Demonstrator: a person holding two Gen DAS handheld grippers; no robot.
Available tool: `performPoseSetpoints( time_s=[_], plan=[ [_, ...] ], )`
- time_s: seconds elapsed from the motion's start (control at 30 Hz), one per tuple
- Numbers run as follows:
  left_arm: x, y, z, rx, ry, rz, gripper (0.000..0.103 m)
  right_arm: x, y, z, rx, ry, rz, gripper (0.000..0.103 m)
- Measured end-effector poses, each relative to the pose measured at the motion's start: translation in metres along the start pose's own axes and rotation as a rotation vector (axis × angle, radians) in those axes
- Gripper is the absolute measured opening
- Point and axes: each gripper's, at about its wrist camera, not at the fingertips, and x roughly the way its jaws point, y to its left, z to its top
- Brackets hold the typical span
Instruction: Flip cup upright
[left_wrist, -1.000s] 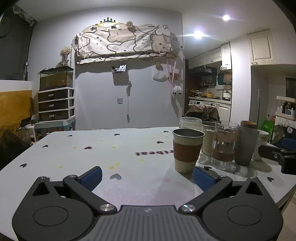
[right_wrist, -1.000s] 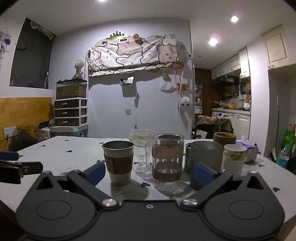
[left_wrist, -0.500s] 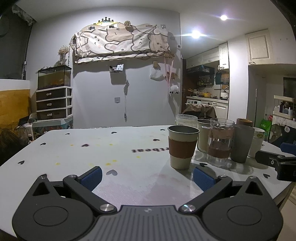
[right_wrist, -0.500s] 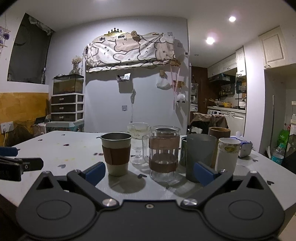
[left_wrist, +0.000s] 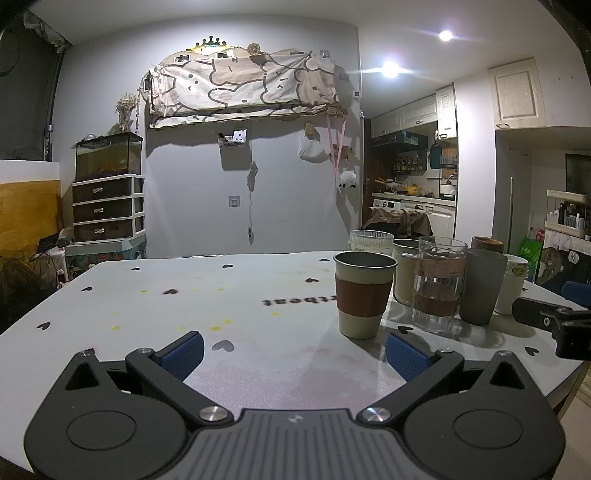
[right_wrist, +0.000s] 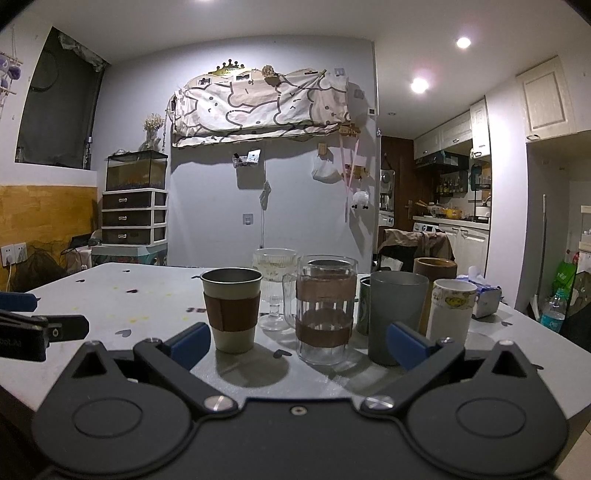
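Observation:
A cream cup with a brown sleeve (left_wrist: 364, 294) stands upright on the white table (left_wrist: 240, 302), mouth up; it also shows in the right wrist view (right_wrist: 232, 308). My left gripper (left_wrist: 293, 356) is open and empty, low over the table's near edge, the cup just beyond its right finger. My right gripper (right_wrist: 297, 347) is open and empty, facing the row of cups from the near edge. Each gripper's fingers show at the side of the other's view.
Beside the cup stand a clear glass with brown bands (right_wrist: 325, 310), a grey tumbler (right_wrist: 398, 315), a white printed mug (right_wrist: 448, 314), a stemmed glass (right_wrist: 274, 288) and a brown cup (right_wrist: 435, 269). A tissue pack (right_wrist: 480, 293) lies at the right.
Both grippers have drawn back a little from the cups and sit lower. The cups have not moved.

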Motion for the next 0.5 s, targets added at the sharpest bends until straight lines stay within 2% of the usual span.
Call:
performPoseSetpoints(
  time_s=[0.5],
  plan=[
    [-0.0002, 0.0002, 0.0004, 0.001, 0.000, 0.001, 0.103, -0.0013, 0.0001, 0.0012, 0.000, -0.003, 0.002, 0.103]
  ],
)
